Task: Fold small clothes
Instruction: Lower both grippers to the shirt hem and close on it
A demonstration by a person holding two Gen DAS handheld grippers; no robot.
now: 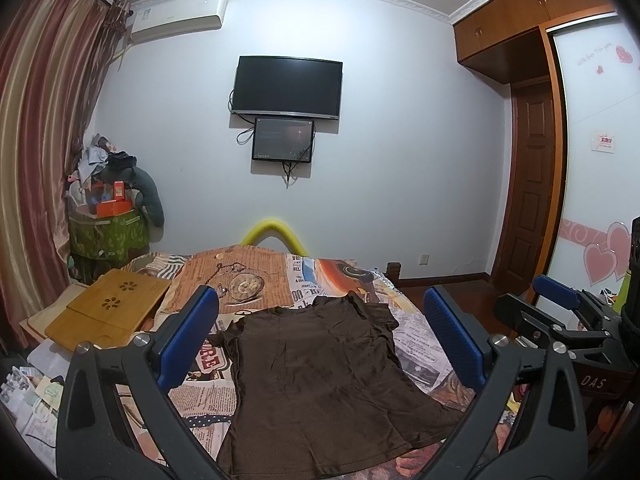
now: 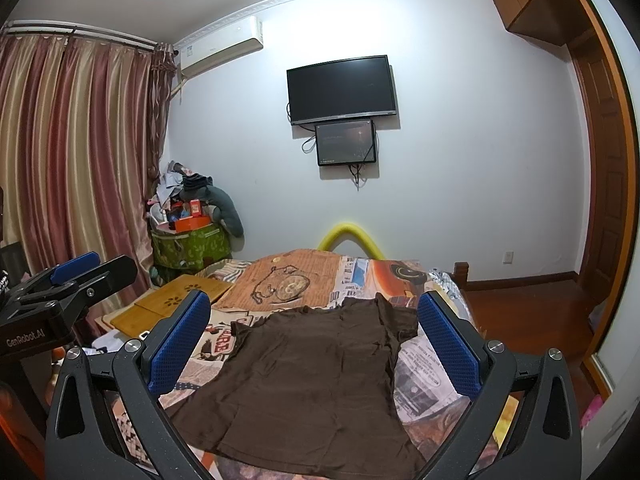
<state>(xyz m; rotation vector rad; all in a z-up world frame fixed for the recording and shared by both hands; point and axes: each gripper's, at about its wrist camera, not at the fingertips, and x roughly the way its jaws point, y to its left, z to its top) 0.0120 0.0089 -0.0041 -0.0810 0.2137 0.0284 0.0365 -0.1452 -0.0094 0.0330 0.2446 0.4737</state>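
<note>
Fingers of left gripper and right gripper gape wide above flat brown shirt.

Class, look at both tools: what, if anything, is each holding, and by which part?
Nothing is held. The left tool and right tool are both open above the brown shirt, not touching it.

My 2 fisheye cameras sit just behind their own blue-padded fingers and look forward, slightly down, along a bed covered in a newspaper-print sheet. The left wrist view has the left gripper spread wide in front of it and catches the right gripper at its right edge. The right wrist view, over its own spread fingers, catches the left one at its left edge. Both share the flat brown T-shirt close ahead, the far white wall and its black wall-mounted television.
</note>
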